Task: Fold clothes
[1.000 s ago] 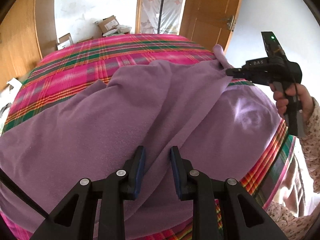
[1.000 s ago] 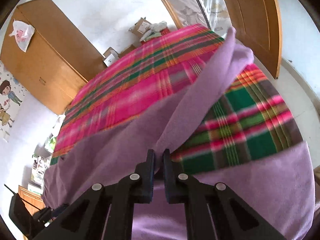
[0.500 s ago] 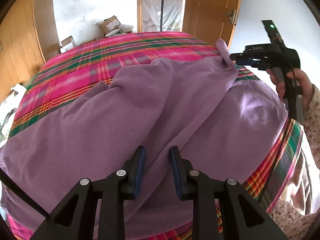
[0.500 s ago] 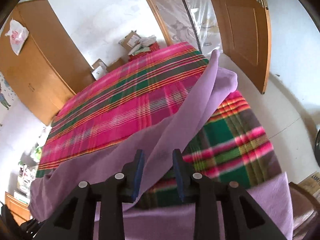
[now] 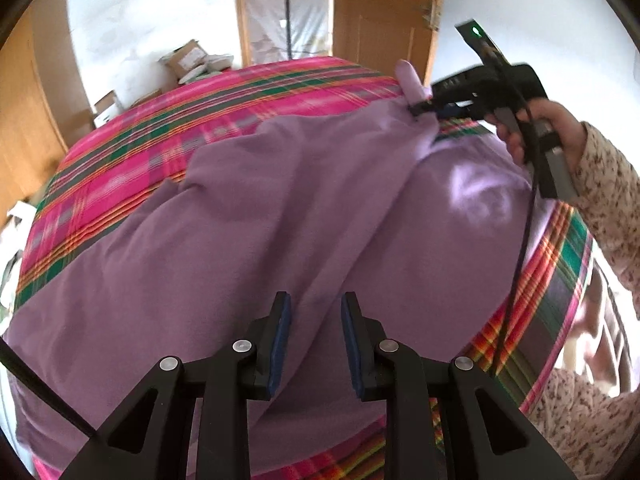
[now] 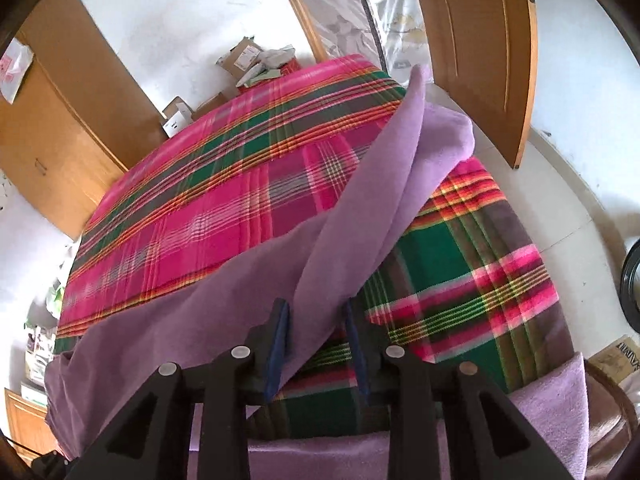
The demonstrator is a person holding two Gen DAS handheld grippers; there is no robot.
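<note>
- Right wrist view: right claw (image 6: 316, 340) stands apart around the purple garment's (image 6: 352, 232) lifted ridge, which runs away up-right.
- Left claw (image 5: 314, 336): apart, unclamped, above the same cloth.

The purple cloth (image 5: 248, 240) covers most of the near half of the plaid bed cover (image 5: 224, 96), so what lies beneath it cannot be seen. Its near edge runs out of the left wrist view behind the left tool (image 5: 315, 344), and its left end is cut by the picture's rim. In the right wrist view a raised fold hides the bed's far corner, and whether the right tool (image 6: 316, 344) presses on the fold between its fingers cannot be told. The person's hand (image 5: 544, 132) is partly hidden behind the tool's handle; the sleeve (image 5: 608, 208) leaves the frame at the right. The boxes (image 6: 244, 60) by the far wall are too small to read.
</note>
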